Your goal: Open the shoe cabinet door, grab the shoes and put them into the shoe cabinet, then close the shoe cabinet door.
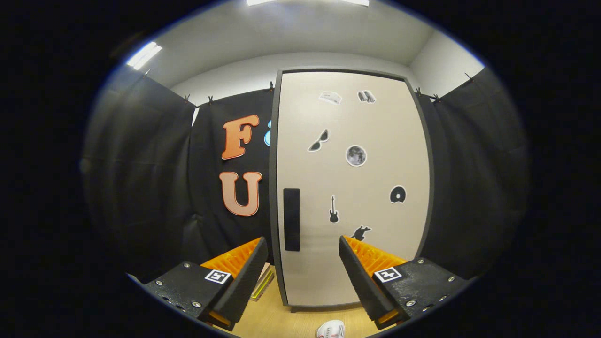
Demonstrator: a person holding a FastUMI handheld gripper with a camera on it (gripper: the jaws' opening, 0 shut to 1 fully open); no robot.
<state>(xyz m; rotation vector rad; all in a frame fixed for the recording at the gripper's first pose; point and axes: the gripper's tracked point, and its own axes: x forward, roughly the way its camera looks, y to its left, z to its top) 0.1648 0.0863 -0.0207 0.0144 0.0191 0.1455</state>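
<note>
A tall cream shoe cabinet with a dark frame stands ahead on the wooden floor, its door shut. A black vertical handle sits near the door's left edge, a little above and between my fingers. Several small stickers dot the door. My gripper is open, with nothing between its fingers, and hangs some way in front of the door. A white shoe with red marks lies on the floor below the fingers, partly cut off.
Black cloth walls hang on both sides of the cabinet. A flat yellowish object lies on the floor by the cabinet's lower left corner, partly behind my left finger. The light wood floor runs between me and the cabinet.
</note>
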